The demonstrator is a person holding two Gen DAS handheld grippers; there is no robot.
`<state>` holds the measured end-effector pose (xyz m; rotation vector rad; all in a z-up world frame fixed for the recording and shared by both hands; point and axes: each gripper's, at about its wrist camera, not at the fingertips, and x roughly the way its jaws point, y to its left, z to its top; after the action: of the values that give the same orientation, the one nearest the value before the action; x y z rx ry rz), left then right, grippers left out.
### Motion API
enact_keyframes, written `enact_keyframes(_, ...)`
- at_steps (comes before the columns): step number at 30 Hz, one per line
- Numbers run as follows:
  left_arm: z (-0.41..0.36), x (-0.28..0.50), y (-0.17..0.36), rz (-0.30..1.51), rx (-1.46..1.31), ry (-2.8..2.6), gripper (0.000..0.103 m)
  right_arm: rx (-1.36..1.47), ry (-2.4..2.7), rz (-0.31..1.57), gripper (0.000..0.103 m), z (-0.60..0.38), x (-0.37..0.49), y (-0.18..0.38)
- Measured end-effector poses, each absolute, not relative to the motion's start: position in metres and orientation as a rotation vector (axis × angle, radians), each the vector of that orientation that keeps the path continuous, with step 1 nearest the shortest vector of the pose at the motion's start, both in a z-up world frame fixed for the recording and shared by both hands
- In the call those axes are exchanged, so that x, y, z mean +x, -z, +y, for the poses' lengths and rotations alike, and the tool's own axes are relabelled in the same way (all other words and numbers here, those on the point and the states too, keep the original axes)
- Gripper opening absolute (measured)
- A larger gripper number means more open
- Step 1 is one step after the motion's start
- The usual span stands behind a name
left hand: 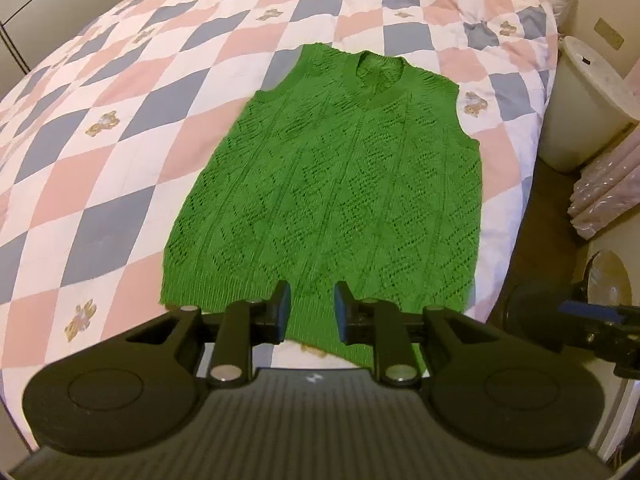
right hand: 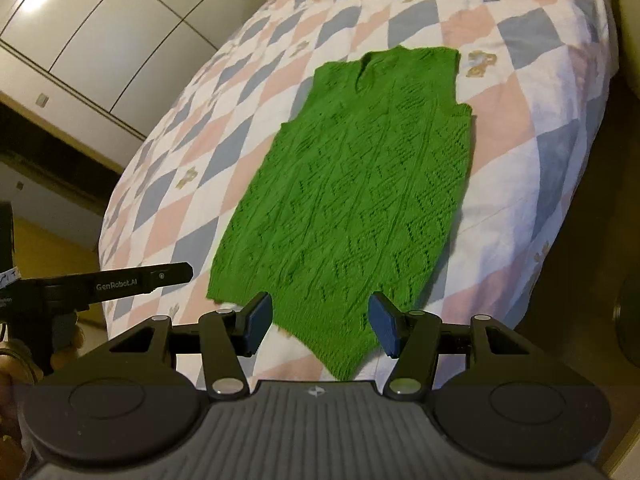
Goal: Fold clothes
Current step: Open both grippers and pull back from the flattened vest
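A green knitted sleeveless vest (left hand: 332, 184) lies flat and face up on the checked quilt (left hand: 120, 152), neck toward the far side and hem toward me. My left gripper (left hand: 313, 308) is open over the middle of the hem, with green knit showing between its blue pads. My right gripper (right hand: 320, 320) is open wider, also just above the vest (right hand: 352, 184) at its near hem corner. Neither holds any fabric. From the right wrist view the left gripper (right hand: 140, 278) shows side-on at the left; from the left wrist view the right gripper (left hand: 600, 320) sits at the right edge.
The quilt (right hand: 540, 128) covers a bed that drops off at the near and right sides. A white lidded bin (left hand: 588, 92) and a pink wrapped bundle (left hand: 608, 188) stand right of the bed. Wardrobe doors (right hand: 100, 20) line the left wall. A person's hand (right hand: 24, 356) holds the left gripper.
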<state>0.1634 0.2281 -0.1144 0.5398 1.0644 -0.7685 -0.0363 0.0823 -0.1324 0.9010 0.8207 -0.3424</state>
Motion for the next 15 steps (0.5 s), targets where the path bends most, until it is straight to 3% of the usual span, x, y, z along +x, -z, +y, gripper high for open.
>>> enact_keyframes(15,0.283,0.08,0.081,0.99,0.511,0.747,0.023,0.832,0.319,0.731,0.058,0.114,-0.094,0.097)
